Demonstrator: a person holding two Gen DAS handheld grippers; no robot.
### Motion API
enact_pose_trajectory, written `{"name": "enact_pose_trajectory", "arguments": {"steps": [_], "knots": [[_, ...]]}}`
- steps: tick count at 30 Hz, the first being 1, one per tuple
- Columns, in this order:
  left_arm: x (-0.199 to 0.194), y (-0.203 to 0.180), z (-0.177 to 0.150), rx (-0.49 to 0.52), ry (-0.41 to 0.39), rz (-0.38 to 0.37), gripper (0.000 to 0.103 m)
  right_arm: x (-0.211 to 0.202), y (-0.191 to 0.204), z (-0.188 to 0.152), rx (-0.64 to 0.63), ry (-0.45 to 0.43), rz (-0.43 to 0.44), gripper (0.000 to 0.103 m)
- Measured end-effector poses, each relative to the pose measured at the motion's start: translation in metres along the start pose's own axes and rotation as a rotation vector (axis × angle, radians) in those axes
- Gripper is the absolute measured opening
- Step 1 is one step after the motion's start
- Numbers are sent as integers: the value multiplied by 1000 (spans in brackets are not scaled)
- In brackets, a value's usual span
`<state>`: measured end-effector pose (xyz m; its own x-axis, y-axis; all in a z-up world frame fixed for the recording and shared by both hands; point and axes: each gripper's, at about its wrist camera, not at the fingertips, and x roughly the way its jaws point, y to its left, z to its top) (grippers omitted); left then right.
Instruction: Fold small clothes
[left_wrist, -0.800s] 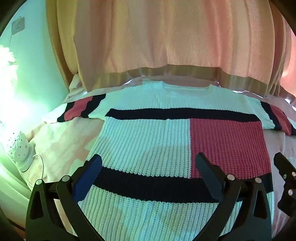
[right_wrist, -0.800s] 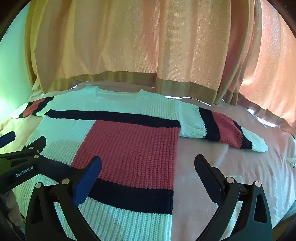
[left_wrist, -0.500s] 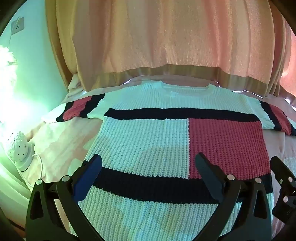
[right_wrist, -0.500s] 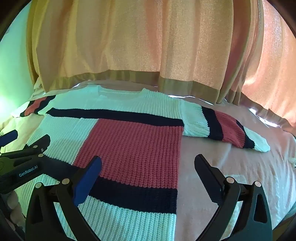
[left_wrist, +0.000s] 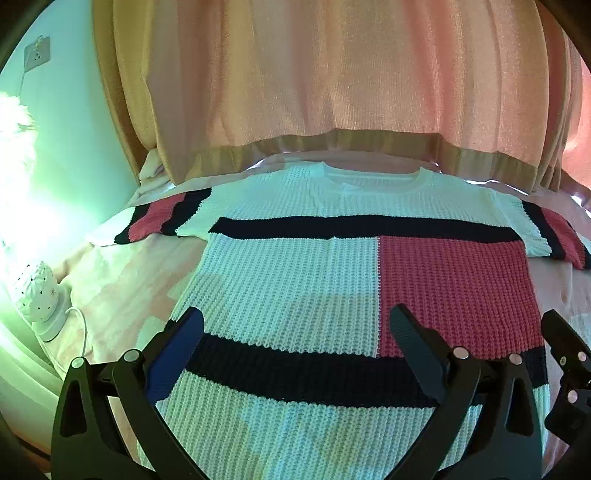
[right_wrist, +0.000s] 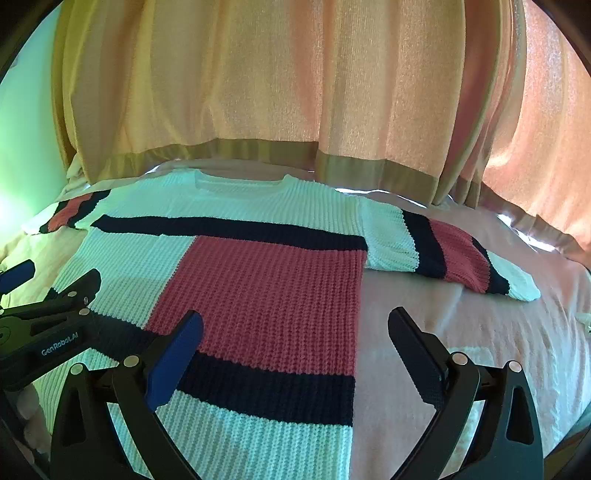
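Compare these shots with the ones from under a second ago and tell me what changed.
Very little. In the left wrist view the right claw shows further in from the right edge than before; in the right wrist view the sweater sits a bit further right, so that camera shifted slightly. Nothing was taken hold of or let go. Both claws, left included, stay open above the sweater, which lies flat on the bed, sleeves spread.

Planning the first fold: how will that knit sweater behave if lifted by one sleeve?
The sweater looks like chunky, loose knit, so it would probably sag and stretch. Lying flat on the soft bedcover, it may drag rather than slide.
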<state>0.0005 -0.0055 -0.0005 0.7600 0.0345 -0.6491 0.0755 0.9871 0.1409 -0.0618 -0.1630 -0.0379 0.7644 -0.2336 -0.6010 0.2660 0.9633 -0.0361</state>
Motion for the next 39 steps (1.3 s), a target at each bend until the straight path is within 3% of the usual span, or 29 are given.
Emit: {"name": "enact_pose_trajectory", "arguments": {"steps": [39], "knots": [[3, -2, -1, -3, 4, 11, 98, 1, 2, 0, -9, 12, 11, 98]]}}
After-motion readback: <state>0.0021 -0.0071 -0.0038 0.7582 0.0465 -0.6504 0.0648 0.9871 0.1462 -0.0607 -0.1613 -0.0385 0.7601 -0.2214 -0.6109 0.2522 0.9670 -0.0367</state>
